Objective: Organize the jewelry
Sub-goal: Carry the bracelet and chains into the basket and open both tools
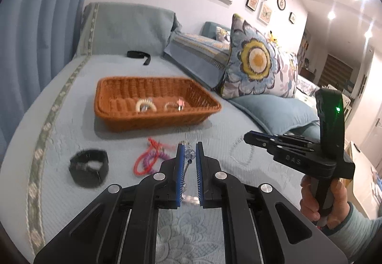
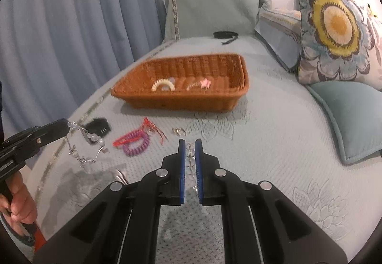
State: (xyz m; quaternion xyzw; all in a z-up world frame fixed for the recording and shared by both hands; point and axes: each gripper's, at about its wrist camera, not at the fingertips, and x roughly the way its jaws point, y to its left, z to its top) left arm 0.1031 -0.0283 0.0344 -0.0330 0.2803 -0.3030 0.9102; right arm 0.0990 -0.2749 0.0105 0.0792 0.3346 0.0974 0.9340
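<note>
The left tool [image 1: 190,148] is squeezed almost shut on a clear bead chain [image 2: 92,138]. In the right wrist view the chain hangs in a loop from that tool's tip, at about 9 o'clock, above the blue bed cover [image 2: 274,125]. A hand [image 2: 18,202] holds the tool's handle at the lower left edge.

The right tool [image 2: 190,147] is also shut, and it pinches a thin silver chain [image 2: 190,151] that hangs down between its blue pads. In the left wrist view this tool sits at 3 o'clock, with a hand [image 1: 320,194] and a pale sleeve [image 1: 358,225] under it.

The brown basket [image 2: 181,99] stands on the bed at 12 o'clock from both tools. Inside it lie a cream coil band [image 2: 163,85] and a piece with a pink star [image 2: 205,83].

On the cover near the basket, toward the tools, lie a purple coil band [image 2: 137,143], a red cord [image 2: 150,126], a small silver piece [image 2: 179,130] and a black furry band [image 1: 88,167]. They are near each other, at about 10 and 11 o'clock.

A flower pillow [image 2: 334,32] leans at 2 o'clock. A black strap [image 2: 225,35] lies past the basket.
</note>
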